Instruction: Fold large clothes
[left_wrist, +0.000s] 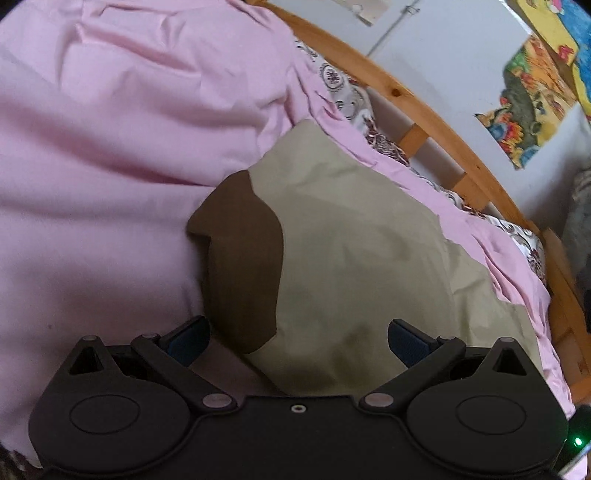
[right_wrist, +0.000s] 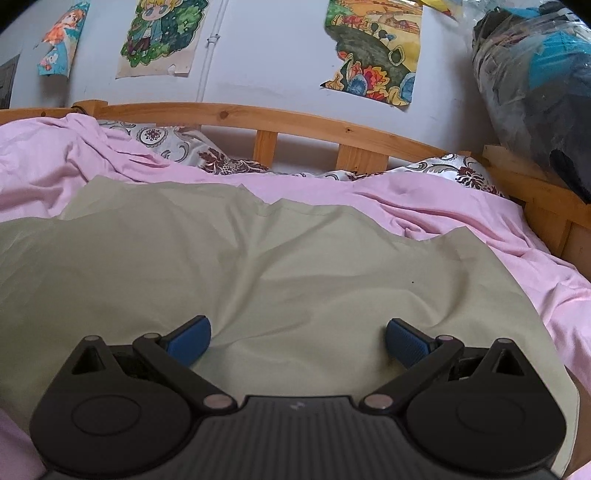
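Observation:
A large olive-beige garment (left_wrist: 362, 266) with a dark brown panel (left_wrist: 243, 266) lies on a pink bed sheet (left_wrist: 110, 147). My left gripper (left_wrist: 298, 341) is open, its blue pads (left_wrist: 188, 341) straddling the garment's near edge by the brown panel. In the right wrist view the same beige garment (right_wrist: 258, 266) lies spread flat and wrinkled. My right gripper (right_wrist: 298, 341) is open and empty, low over the cloth, with its blue pads (right_wrist: 406, 343) wide apart.
A wooden bed rail (right_wrist: 295, 122) runs along the far side, with a patterned floral cover (right_wrist: 221, 166) tucked under the pink sheet (right_wrist: 443, 206). Posters (right_wrist: 373, 51) hang on the wall. A plastic-wrapped bundle (right_wrist: 535, 85) stands at the far right.

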